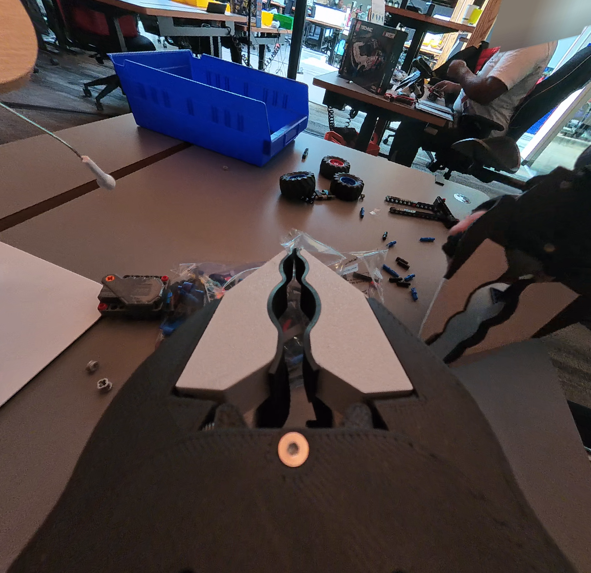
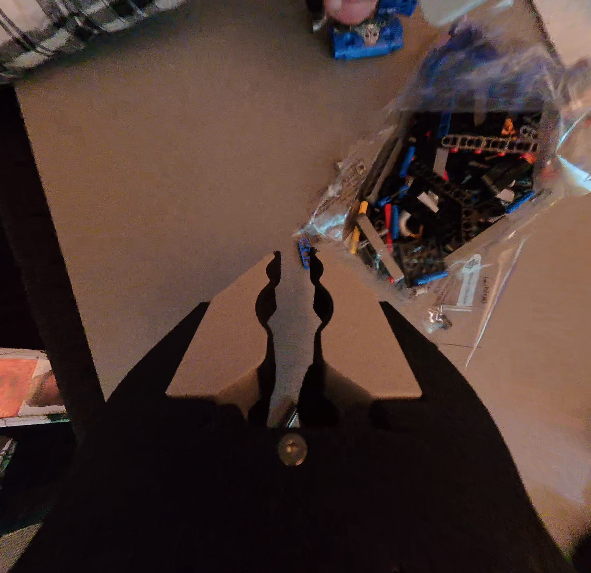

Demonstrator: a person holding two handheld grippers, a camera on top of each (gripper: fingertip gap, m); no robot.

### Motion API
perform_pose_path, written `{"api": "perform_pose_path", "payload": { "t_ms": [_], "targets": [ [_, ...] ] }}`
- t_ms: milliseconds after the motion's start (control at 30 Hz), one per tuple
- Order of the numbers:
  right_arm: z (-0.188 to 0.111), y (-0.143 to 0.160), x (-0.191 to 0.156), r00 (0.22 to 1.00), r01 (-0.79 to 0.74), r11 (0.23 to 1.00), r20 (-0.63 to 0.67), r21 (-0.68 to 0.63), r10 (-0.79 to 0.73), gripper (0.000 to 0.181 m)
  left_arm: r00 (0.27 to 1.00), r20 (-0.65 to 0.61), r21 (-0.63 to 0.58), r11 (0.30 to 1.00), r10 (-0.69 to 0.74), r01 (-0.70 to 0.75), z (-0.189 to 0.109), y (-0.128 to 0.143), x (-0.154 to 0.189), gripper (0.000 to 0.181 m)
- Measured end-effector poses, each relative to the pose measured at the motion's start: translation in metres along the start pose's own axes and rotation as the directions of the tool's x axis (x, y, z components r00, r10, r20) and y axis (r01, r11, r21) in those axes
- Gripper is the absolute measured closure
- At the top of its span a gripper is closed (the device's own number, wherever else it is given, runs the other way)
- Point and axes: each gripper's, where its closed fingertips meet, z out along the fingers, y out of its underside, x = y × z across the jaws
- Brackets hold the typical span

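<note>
Here the left gripper [image 1: 295,253] has its fingers closed on a clear bag [image 1: 323,247] of small black, blue and red parts on the worktop [image 1: 198,212]. The right gripper [image 2: 295,253], fingers narrowly apart and empty, hovers with a small blue piece [image 2: 303,250] just beside its right tip.

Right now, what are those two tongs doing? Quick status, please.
Left tongs shut on clear bag of building parts. Right tongs open, empty, over table, small blue piece at the tips. Loose pins scattered nearby.

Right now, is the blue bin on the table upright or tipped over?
Upright. The blue bin sits on its base on the table, open top upward; its contents are hidden.
</note>
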Motion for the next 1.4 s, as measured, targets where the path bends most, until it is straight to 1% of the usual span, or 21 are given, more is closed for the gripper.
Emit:
{"api": "perform_pose_path", "payload": {
  "t_ms": [67,167,233,267,367,433,533,600,633,700,733,767,833,933,967,1000,1100,1200,1300,1333,1400],
  "targets": [
    [0.008,0.011,0.005,0.999,-0.025,0.999,-0.020,-0.041,0.025,0.164,1.000,0.002,-0.003,1.000,-0.001,0.001,0.000,0.001,0.000,0.181],
    [0.019,0.015,0.008,0.998,-0.058,0.997,-0.013,-0.044,0.057,0.166,1.000,0.004,0.004,1.000,-0.005,0.005,-0.001,0.000,-0.001,0.181],
    [0.025,0.014,0.005,0.996,-0.088,0.996,0.024,-0.029,0.089,0.176,1.000,0.005,0.005,1.000,-0.004,0.004,-0.001,0.000,-0.001,0.181],
    [0.026,0.013,0.001,0.994,-0.093,0.995,0.048,-0.023,0.094,0.176,1.000,0.005,0.004,1.000,-0.003,0.003,-0.001,0.000,-0.001,0.181],
    [0.016,0.005,-0.016,0.994,-0.025,1.000,0.105,0.001,0.025,0.176,1.000,0.004,0.005,1.000,-0.002,0.002,-0.001,-0.001,-0.001,0.181],
    [0.001,-0.017,-0.009,0.998,-0.014,0.997,0.065,0.078,0.009,0.176,1.000,0.003,0.004,1.000,-0.001,0.001,-0.001,-0.001,-0.001,0.181],
    [-0.013,-0.041,0.036,0.993,-0.023,0.989,-0.108,0.144,0.039,0.175,1.000,0.002,0.000,1.000,0.000,0.000,0.000,0.000,0.000,0.181],
    [-0.010,-0.035,0.061,0.981,-0.073,0.994,-0.176,0.079,0.086,0.148,1.000,0.003,-0.001,1.000,-0.001,0.001,0.000,0.001,0.000,0.181],
    [-0.009,-0.032,0.061,0.981,-0.071,0.996,-0.175,0.051,0.079,0.147,1.000,0.004,0.001,1.000,-0.002,0.002,-0.001,0.001,-0.001,0.181],
    [-0.017,-0.041,0.041,0.990,-0.001,0.994,-0.139,0.109,0.016,0.164,1.000,0.005,0.009,1.000,-0.005,0.004,-0.003,-0.001,-0.001,0.181],
    [-0.019,-0.041,0.026,0.995,0.025,0.992,-0.094,0.127,-0.013,0.168,1.000,0.005,0.012,1.000,-0.005,0.005,-0.003,-0.002,-0.002,0.181],
    [-0.019,-0.037,0.012,0.998,0.042,0.992,-0.049,0.119,-0.036,0.170,1.000,0.004,0.014,1.000,-0.005,0.004,-0.003,-0.003,-0.002,0.181],
    [-0.010,-0.016,-0.011,0.998,0.037,0.998,0.057,0.044,-0.040,0.166,1.000,0.002,0.011,1.000,-0.001,0.001,-0.002,-0.003,0.000,0.181],
    [0.010,0.004,-0.011,0.998,0.007,1.000,0.057,-0.015,-0.006,0.166,1.000,-0.001,0.003,1.000,0.001,-0.001,0.000,-0.001,0.001,0.181],
    [0.014,0.007,-0.006,1.000,-0.004,1.000,0.030,-0.020,0.005,0.165,1.000,0.000,0.002,1.000,0.001,-0.001,0.000,0.000,0.001,0.181],
    [0.017,0.008,-0.001,1.000,-0.012,1.000,0.003,-0.021,0.012,0.163,1.000,0.001,0.003,1.000,0.000,0.000,0.000,0.000,0.001,0.181],
    [0.025,0.007,0.005,1.000,-0.031,0.999,0.000,-0.016,0.031,0.165,1.000,0.003,0.009,1.000,-0.004,0.004,-0.001,-0.001,0.000,0.181],
    [0.032,0.009,0.011,0.999,-0.048,0.998,0.000,-0.027,0.048,0.161,1.000,0.003,0.009,1.000,-0.003,0.003,-0.001,-0.001,0.000,0.181],
    [0.024,0.009,0.006,0.999,-0.047,0.998,0.018,-0.030,0.047,0.161,1.000,0.003,0.010,1.000,-0.002,0.002,-0.002,-0.002,0.000,0.181],
    [0.017,0.005,-0.003,0.998,-0.029,1.000,0.055,-0.005,0.029,0.167,1.000,0.003,0.012,1.000,-0.003,0.003,-0.002,-0.002,0.000,0.181],
    [0.005,-0.007,-0.021,0.991,-0.016,0.998,0.134,0.054,0.008,0.169,1.000,0.002,0.012,1.000,-0.002,0.002,-0.001,-0.003,0.000,0.181]
  ]
}}
